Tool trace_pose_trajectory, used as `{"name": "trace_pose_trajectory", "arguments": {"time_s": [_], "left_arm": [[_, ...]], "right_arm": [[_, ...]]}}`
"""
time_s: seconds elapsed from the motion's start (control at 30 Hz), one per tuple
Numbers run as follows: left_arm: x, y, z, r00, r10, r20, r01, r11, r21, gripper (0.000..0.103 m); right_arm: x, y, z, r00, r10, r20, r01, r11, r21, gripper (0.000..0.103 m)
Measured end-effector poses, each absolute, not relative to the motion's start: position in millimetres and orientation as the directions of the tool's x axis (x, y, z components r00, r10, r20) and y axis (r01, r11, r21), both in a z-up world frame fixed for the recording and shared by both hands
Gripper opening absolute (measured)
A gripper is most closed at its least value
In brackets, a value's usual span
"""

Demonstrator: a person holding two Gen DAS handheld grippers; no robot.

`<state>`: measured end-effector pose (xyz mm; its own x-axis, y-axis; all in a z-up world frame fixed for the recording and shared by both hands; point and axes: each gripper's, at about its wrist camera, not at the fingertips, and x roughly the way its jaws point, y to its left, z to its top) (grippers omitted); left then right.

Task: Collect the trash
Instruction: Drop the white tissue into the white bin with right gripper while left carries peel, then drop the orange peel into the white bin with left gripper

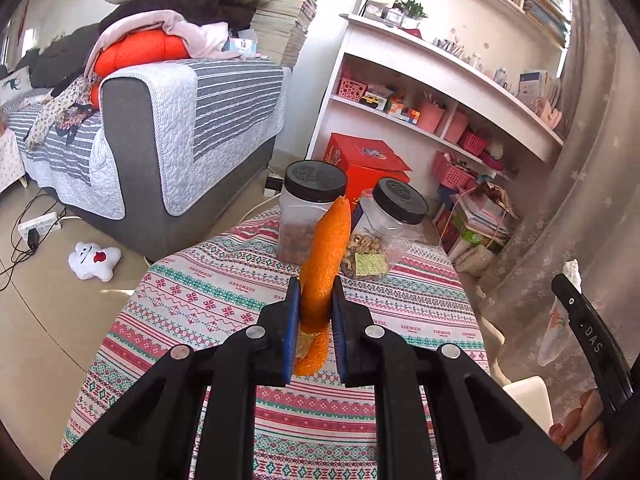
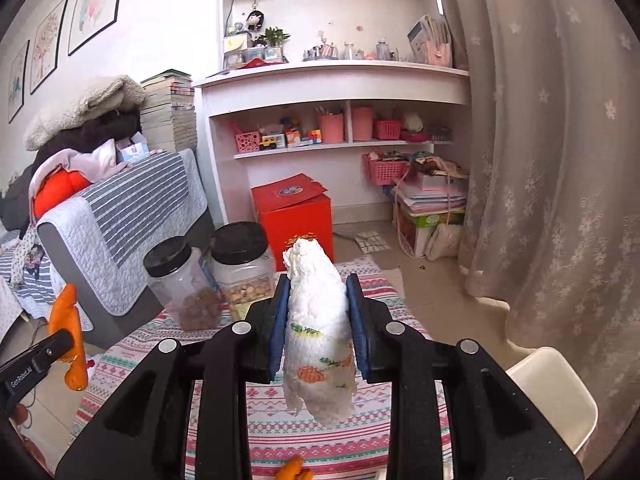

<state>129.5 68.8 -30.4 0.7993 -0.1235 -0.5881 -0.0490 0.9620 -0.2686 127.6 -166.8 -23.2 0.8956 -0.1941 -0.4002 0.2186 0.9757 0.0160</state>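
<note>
Left gripper (image 1: pixel 315 300) jaws clamp orange peel (image 1: pixel 326 256); right gripper (image 2: pixel 318 312) jaws clamp crumpled paper towel (image 2: pixel 318 320), both above the patterned surface (image 1: pixel 208 304).

Two black-lidded jars block the far edge of the desk (image 1: pixel 224 292): the left jar (image 1: pixel 306 216) upright, the right jar (image 1: pixel 384 232) tilted, the two nearly touching, so no claw passes between them. Near of the jars the patterned cloth lies bare on both sides, with open room left of the left jar. A small orange scrap (image 2: pixel 294 470) sits on the near edge. Beyond the jars a red box (image 2: pixel 296 216) stands on the floor before the shelf unit (image 2: pixel 336 80). Left of the jars the sofa (image 1: pixel 180 152) crowds close, with open floor between. Right of the jars a white chair (image 2: pixel 552 396) and the curtain (image 2: pixel 552 160) close that side.
</note>
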Motion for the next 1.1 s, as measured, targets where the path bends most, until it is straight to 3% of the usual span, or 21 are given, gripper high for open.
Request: {"name": "trace_pose_trajectory", "arguments": {"time_s": [0.27, 0.43, 0.5, 0.53, 0.57, 0.73, 1.1], "left_arm": [[125, 20, -33, 0.794, -0.166, -0.585, 0.023, 0.969, -0.244, 0.015], [120, -13, -36, 0.779, -0.208, -0.591, 0.078, 0.968, -0.238, 0.015], [117, -29, -36, 0.774, -0.23, -0.59, 0.108, 0.966, -0.234, 0.015], [116, -38, -36, 0.77, -0.241, -0.591, 0.125, 0.965, -0.231, 0.015], [115, -48, -37, 0.765, -0.254, -0.592, 0.144, 0.963, -0.227, 0.015], [111, -100, -37, 0.734, -0.318, -0.6, 0.23, 0.948, -0.221, 0.015], [95, -249, -18, 0.582, -0.541, -0.607, 0.469, 0.833, -0.293, 0.015]], "right_arm": [[104, -239, -17, 0.825, -0.398, -0.401, 0.425, 0.905, -0.023, 0.027], [86, -299, -21, 0.729, -0.513, -0.454, 0.559, 0.828, -0.039, 0.03], [75, -322, -20, 0.696, -0.543, -0.47, 0.599, 0.8, -0.038, 0.048], [69, -331, -19, 0.686, -0.555, -0.47, 0.614, 0.789, -0.035, 0.076], [62, -340, -17, 0.68, -0.568, -0.463, 0.63, 0.776, -0.026, 0.092], [27, -382, -2, 0.64, -0.646, -0.415, 0.72, 0.694, 0.03, 0.096], [-26, -467, 4, 0.562, -0.679, -0.473, 0.815, 0.551, 0.179, 0.096]]}}
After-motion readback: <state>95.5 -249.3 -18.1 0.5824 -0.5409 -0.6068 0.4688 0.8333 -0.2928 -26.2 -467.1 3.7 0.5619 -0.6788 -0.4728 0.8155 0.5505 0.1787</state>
